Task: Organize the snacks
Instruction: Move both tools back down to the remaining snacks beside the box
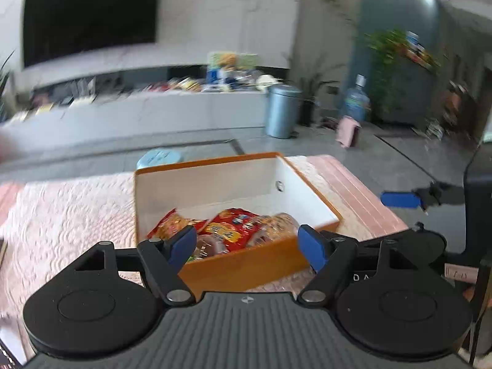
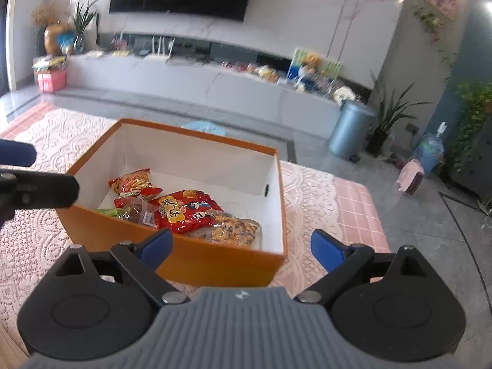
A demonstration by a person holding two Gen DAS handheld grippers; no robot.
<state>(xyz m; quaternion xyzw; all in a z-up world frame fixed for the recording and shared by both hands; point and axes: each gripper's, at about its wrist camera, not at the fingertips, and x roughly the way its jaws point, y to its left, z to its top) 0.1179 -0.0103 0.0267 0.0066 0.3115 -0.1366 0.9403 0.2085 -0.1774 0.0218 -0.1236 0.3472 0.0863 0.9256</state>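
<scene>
Snack packets [image 2: 184, 209] lie heaped in the orange box's [image 2: 215, 261] near half, the red packet's long axis slanting across it. Left gripper [image 1: 247, 244] and right gripper [image 2: 241, 246] gape wide, empty, before the box.

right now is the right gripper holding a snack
No, the right gripper is open and empty, with the snacks lying in the orange box.

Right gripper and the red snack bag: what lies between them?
In the right wrist view, only the orange box's near wall lies between the open right gripper and the red snack bag.
</scene>
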